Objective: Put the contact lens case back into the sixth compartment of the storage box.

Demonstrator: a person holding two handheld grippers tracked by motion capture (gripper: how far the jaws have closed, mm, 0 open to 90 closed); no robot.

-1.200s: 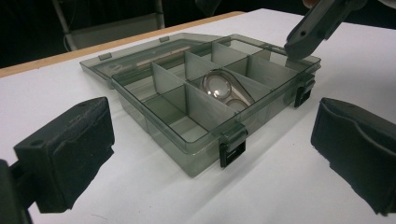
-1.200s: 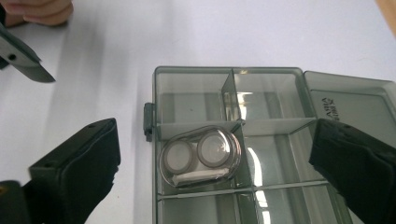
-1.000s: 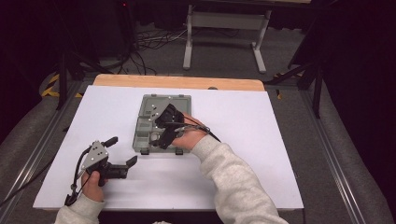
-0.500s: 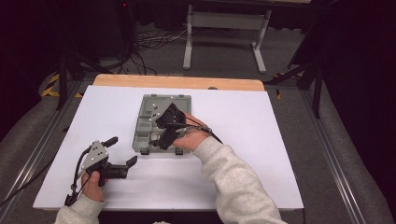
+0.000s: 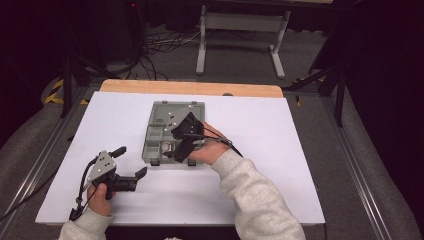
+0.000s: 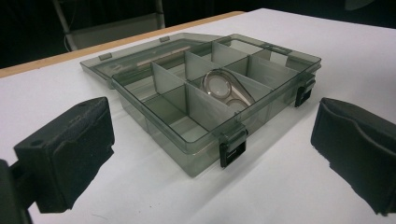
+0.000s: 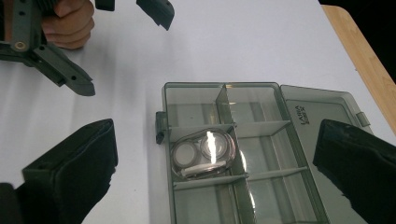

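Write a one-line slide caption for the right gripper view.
Open right gripper poised over an open compartment box holding a round clear item in one compartment.

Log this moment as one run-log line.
left gripper: open, resting on table | right gripper: open, over organizer box | box: lid open | clear packet: in a compartment, not gripped

Both grippers are black. The left gripper [image 5: 129,162] carries a grey three-cornered plate [image 5: 102,165] on top, dotted with small screws, and a thin black cable [image 5: 82,192] trails from it. Its jaws end in thick, blocky black pads [image 6: 70,156] with a matte, foam-like surface. The right gripper [image 5: 176,142] has an angular black body, and a black cable [image 5: 226,144] loops from it. The person wears light grey sweatshirt sleeves [image 5: 255,200] with ribbed cuffs.
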